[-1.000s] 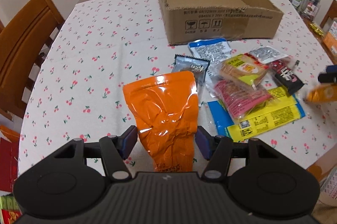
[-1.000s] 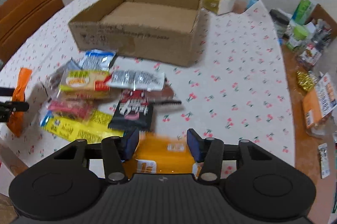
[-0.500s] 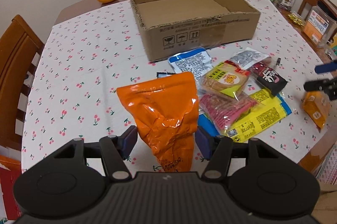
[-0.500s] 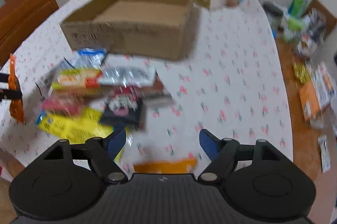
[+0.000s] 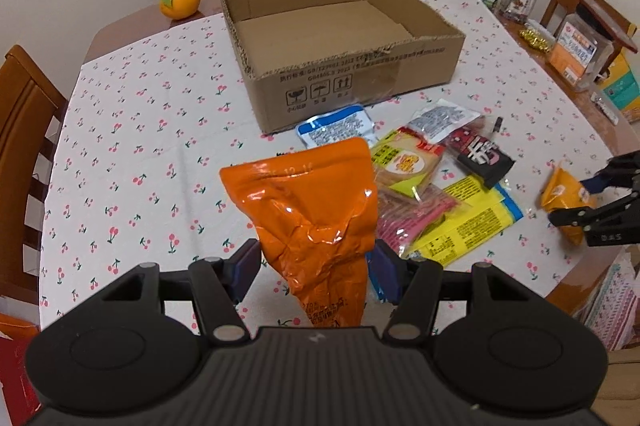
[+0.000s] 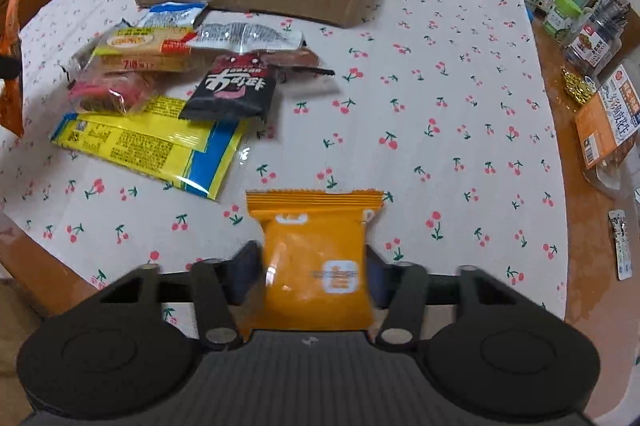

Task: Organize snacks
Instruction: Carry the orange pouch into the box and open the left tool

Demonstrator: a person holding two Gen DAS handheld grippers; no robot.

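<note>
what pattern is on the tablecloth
White tablecloth printed with small red cherries on green stems; clearest in the right wrist view.

The left gripper [image 5: 314, 266] has a matte black ribbed body with a small pale logo mark at its front edge, flanked by two round black discs with shallow circular recesses. Black linkage bars with triangular cut-outs run forward, pinned by silver round screws. Its fingers carry dark blue pads [image 5: 245, 268]. The right gripper [image 6: 310, 272] is built the same: black ribbed housing, twin discs, silver pivot screws, navy pads [image 6: 244, 276]. From the left wrist view, its black side bears small white lettering.
</note>
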